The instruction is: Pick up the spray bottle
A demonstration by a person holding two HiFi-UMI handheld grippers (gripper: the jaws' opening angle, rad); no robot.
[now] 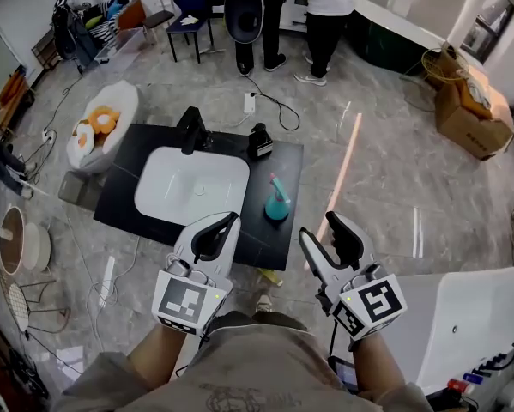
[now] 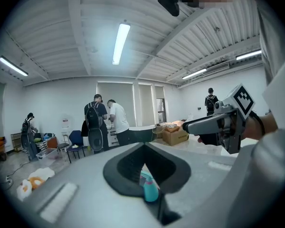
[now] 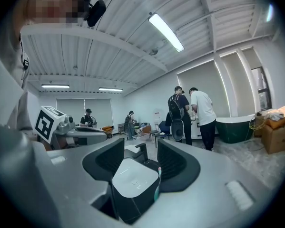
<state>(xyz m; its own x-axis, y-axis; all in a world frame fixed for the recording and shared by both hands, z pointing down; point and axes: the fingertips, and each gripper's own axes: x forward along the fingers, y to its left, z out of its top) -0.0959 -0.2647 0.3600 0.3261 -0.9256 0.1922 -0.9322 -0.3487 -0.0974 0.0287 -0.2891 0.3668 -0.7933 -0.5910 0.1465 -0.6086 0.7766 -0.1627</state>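
The spray bottle [image 1: 276,202] is standing upright on the dark worktop [image 1: 128,166], its long axis vertical. It is sitting just right of the white sink [image 1: 192,183], toward the near right corner. Its teal body is at the bottom and its slim neck is rising to the spray head. In the left gripper view the head seems to be pointing toward the picture's left, though it is too small for us to be sure.

We are holding both grippers low, on the near side of the worktop, with the forearms coming in from the bottom of the head view. The marker cubes are facing up and the jaws are aiming forward. The left gripper [image 1: 226,224] is hovering over the near edge below the sink. Its jaws are meeting at the tips with nothing clamped, and we are glimpsing the bottle far beyond them through a thin sliver. The right gripper [image 1: 319,227] is hanging off the worktop's right corner, near the bottle but apart from it. Its jaws are spread wide and empty, framing the sink and the black faucet [image 3: 142,152].
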